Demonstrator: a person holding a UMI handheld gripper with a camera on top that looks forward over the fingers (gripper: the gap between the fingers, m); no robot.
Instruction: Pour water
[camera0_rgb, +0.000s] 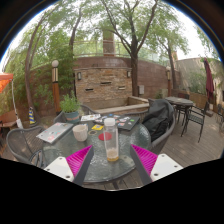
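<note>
Clear bottle (111, 140) upright on round glass desk (100, 165), between wide-open jaws, gap either side, nothing gripped. White cup (80, 132) just beyond, left. Pouring seemingly not begun: grasp, lift, tilt remain.

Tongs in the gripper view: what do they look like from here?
The tongs have two broad white fingers, each bearing a triangular magenta pad on its inner face, tapering toward the tip. No cables, markings, hand or sleeve show.
</note>
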